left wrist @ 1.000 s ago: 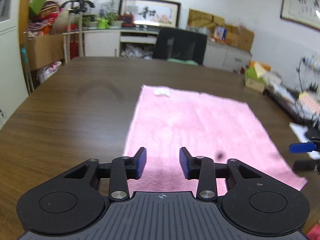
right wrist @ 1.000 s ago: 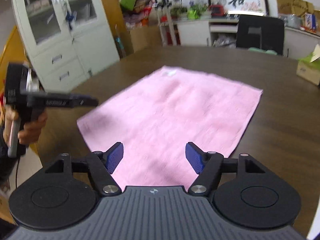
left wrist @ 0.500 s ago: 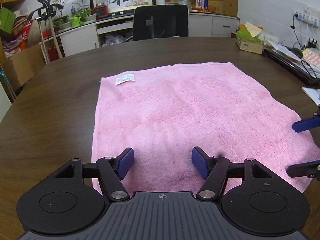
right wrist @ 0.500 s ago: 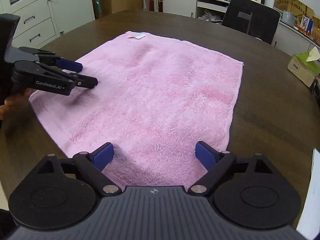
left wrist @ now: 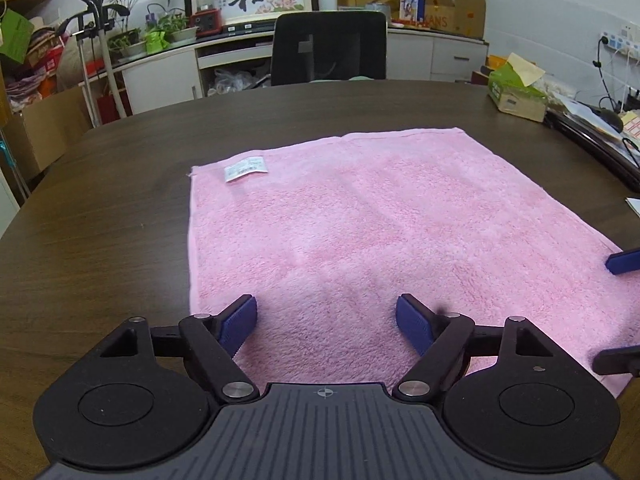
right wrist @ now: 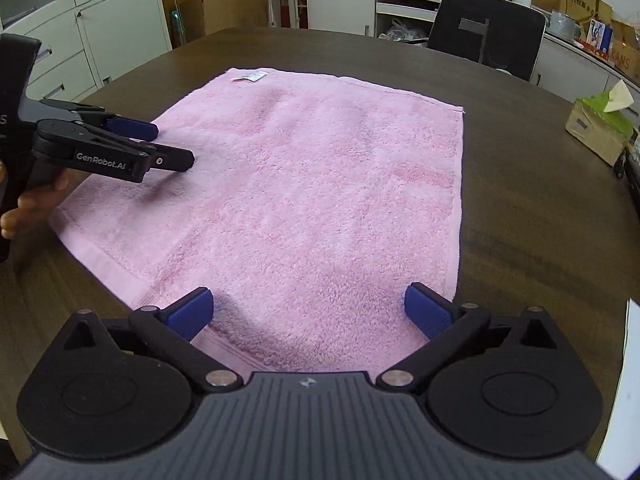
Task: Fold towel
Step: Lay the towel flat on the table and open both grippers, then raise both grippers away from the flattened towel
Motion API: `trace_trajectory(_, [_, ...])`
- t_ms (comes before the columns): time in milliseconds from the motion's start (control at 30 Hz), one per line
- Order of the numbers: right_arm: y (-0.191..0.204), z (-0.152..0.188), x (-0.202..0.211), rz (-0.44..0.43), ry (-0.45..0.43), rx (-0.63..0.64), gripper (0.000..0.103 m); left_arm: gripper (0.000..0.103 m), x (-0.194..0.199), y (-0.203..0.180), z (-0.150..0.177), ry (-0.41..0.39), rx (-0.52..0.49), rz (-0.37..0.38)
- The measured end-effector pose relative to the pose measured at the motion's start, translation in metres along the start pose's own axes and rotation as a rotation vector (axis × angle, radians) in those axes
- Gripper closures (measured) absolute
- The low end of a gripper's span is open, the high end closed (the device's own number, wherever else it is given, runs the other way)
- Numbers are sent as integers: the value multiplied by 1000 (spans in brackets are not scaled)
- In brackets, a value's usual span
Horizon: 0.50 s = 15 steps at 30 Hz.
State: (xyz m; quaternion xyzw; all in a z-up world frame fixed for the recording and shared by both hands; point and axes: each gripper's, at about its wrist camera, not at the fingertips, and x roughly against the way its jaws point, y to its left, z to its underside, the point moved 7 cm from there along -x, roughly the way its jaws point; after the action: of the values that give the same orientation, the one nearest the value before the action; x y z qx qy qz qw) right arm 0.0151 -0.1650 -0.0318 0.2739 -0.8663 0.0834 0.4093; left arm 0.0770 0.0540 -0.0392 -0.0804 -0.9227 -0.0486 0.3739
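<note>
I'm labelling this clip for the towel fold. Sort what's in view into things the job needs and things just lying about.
For the job:
- flat pink terry towel, spread on the table
- left claw, jaws opening over the towel's near edge, nothing gripped
- right claw, jaws opening, nothing gripped

Lying about:
- dark brown wooden table
- green cardboard tissue box
- black office chair

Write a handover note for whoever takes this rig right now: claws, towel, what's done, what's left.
Left claw: jaws opening, nothing gripped, over the towel's near edge by its left corner.
Right claw: jaws opening wide, nothing gripped, over the near edge by the right corner.
Towel: pink, spread flat on the table, label at the far left corner.
Done: no fold yet.
Left: grip both near corners, probably carry them over to the far edge, then fold again.
</note>
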Motion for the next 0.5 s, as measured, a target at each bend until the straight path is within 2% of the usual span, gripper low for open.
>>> trace_trajectory(100, [-1,2,1,0,-18,-8,0,24,1,3,0,8,0,-9])
trace_trajectory(200, [-5,2,7,-40,-47,-62,0,28,7,9,-1,8,10,-29])
trace_trajectory(367, [-21,4,34,-113,-130,-173,2,28,43,34,1,-73,62,-19])
trace_trajectory(433, [-26,7,49,-71,-177,-152,2,24,58,40,5,-102,76,-7])
trace_trajectory(500, [-29,14,60,-15,-199,-116,2,14,71,47,13,-125,96,-3])
